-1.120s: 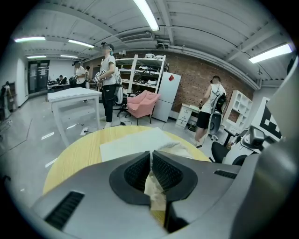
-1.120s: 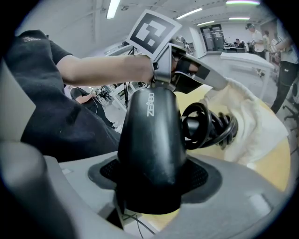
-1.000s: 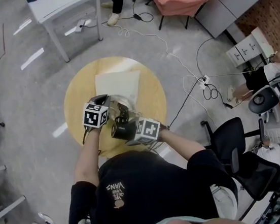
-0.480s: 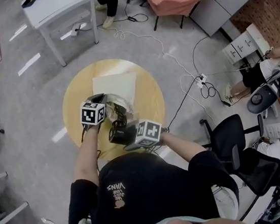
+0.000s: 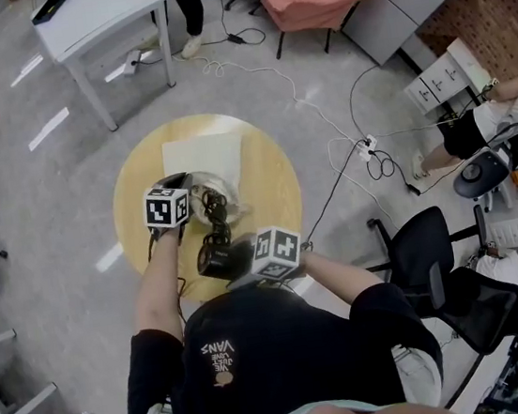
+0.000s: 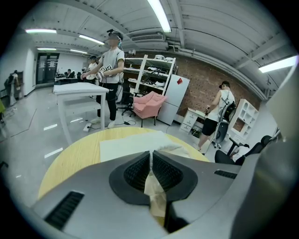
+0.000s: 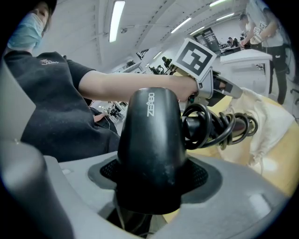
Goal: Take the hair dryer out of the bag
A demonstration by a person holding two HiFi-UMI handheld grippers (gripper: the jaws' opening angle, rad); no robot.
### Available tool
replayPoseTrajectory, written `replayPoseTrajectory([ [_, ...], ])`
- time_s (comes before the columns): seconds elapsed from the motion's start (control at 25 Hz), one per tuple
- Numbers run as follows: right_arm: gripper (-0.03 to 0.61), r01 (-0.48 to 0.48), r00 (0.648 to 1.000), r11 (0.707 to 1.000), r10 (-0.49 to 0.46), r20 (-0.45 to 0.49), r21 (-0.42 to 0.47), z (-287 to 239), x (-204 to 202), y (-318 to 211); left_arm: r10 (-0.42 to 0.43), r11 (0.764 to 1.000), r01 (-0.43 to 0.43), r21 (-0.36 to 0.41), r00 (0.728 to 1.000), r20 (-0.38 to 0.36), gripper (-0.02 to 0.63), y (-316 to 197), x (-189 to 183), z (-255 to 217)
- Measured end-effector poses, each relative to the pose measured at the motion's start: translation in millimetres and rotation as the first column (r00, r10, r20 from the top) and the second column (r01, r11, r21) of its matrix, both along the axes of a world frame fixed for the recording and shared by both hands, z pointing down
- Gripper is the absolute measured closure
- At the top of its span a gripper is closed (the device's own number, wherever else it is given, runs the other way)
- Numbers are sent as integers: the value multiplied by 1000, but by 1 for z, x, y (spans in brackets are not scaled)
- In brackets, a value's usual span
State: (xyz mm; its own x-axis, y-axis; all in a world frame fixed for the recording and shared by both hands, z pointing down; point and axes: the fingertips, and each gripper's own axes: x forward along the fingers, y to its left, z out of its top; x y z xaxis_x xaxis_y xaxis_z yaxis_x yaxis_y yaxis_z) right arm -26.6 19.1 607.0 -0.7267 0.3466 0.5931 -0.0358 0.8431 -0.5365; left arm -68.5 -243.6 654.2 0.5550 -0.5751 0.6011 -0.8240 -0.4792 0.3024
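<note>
The black hair dryer (image 7: 150, 140) stands between the jaws of my right gripper (image 7: 152, 175), which is shut on its barrel. Its coiled black cord (image 7: 216, 124) runs back into the cream cloth bag (image 7: 262, 122) on the round yellow table (image 5: 270, 186). In the head view the dryer (image 5: 212, 258) hangs over the table's near edge, just left of my right gripper (image 5: 235, 257). My left gripper (image 6: 150, 158) is shut on a fold of the bag (image 6: 156, 191). It sits at the bag's left side (image 5: 193, 187). The dryer's handle end is hidden in the cord coil.
A white sheet (image 5: 197, 151) lies flat on the far half of the table. A black office chair (image 5: 427, 264) stands to the right, with cables (image 5: 350, 142) on the floor. A white table (image 5: 96, 14) and standing people are farther off.
My right gripper has lifted the dryer and drawn it back toward the person, out of the bag's mouth; the cord trails after it. The left gripper keeps its hold on the bag.
</note>
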Motion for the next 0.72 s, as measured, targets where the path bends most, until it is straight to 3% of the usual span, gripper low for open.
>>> replayPoseTrajectory([
  [0.48, 224, -93, 992, 996, 91, 92, 11, -25, 1, -3, 32, 999, -33, 37, 999, 38, 583, 11, 6, 1],
  [0.72, 225, -135, 983, 991, 131, 125, 18, -32, 4, -9, 41, 998, -42, 44, 999, 14, 530, 19, 5, -1],
])
